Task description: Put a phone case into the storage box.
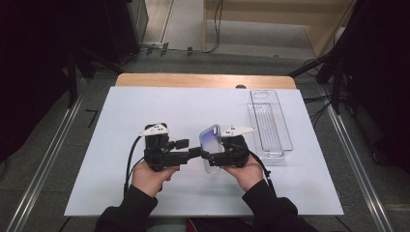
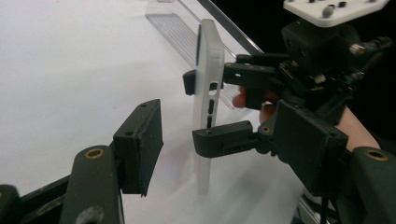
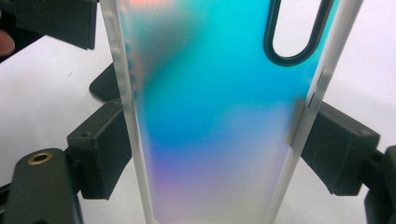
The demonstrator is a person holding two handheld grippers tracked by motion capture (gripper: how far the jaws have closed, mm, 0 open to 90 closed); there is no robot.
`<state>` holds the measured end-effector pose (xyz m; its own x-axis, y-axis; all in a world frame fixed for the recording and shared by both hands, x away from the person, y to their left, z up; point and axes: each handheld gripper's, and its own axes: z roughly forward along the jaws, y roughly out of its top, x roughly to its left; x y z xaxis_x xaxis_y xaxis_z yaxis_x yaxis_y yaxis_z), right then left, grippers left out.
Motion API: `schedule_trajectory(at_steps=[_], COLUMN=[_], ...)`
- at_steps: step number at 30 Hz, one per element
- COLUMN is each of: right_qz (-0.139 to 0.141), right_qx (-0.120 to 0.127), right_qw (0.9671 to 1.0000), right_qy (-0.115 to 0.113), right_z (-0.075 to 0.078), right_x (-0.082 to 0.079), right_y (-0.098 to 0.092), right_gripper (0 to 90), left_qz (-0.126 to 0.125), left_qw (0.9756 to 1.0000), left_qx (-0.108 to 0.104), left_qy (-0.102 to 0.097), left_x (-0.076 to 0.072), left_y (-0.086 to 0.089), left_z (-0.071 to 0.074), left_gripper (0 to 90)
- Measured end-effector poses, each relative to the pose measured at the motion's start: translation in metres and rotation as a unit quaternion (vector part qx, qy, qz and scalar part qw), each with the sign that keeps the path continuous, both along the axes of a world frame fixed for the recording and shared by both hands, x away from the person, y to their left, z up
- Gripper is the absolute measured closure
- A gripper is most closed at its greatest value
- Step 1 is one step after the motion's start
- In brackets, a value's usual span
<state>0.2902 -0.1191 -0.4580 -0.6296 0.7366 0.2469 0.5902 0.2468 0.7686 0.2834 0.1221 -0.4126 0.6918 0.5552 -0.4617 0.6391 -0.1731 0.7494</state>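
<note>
Right gripper clamps the phone case across its width, one pad on each long frosted edge, as the right gripper view shows: the case stands between the pads, pressed from both sides. Its long axis runs up and away from that gripper, so the case stands nearly upright just above the white table, camera cutout at the far, upper end.

Left gripper has its jaws apart with nothing between them; in the left gripper view the near pad stands clear of the case, which lies ahead and a little to the right, edge-on, with button slots facing this gripper. So the left hand is just beside the case but not touching it, while the right hand carries it.

Case looks thin and rigid: frosted clear rim, iridescent back shifting from teal through blue to pink.

Farther off, beyond and to the right of the right gripper, lies a clear tray, lengthwise away from the person, likely where the case goes
</note>
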Motion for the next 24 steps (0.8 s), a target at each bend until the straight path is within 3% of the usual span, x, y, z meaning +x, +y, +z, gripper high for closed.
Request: schedule_trajectory(at_steps=[4, 8, 12, 16, 19, 24], right_qz=[0.027, 0.042, 0.055, 0.067, 0.075, 0.09], right_qx=[0.002, 0.002, -0.002, 0.005, 0.005, 0.008], right_qw=[0.9996, 0.9991, 0.9985, 0.9977, 0.9972, 0.9959], right_qy=[0.004, 0.0, 0.008, 0.008, 0.005, 0.005], right_z=[0.003, 0.005, 0.005, 0.007, 0.01, 0.017], right_x=[0.003, 0.004, 0.006, 0.007, 0.007, 0.006], right_y=[-0.005, -0.008, -0.01, -0.014, -0.016, -0.019], right_gripper=[14.8, 14.8, 14.8, 14.8, 14.8, 14.7], left_qz=[-0.04, -0.084, -0.112, -0.131, -0.146, -0.142], left_qw=[0.9991, 0.9959, 0.9923, 0.9895, 0.986, 0.9836], left_qx=[0.013, 0.036, 0.054, 0.061, 0.079, 0.109], left_qy=[0.004, 0.001, 0.005, -0.008, -0.015, -0.02], left_x=[0.002, 0.004, 0.003, 0.001, -0.001, -0.002], left_y=[0.005, 0.013, 0.02, 0.025, 0.027, 0.036], left_z=[0.0, -0.005, -0.01, -0.015, -0.02, -0.025], left_gripper=[33.0, 30.9, 30.1, 30.1, 30.0, 30.1])
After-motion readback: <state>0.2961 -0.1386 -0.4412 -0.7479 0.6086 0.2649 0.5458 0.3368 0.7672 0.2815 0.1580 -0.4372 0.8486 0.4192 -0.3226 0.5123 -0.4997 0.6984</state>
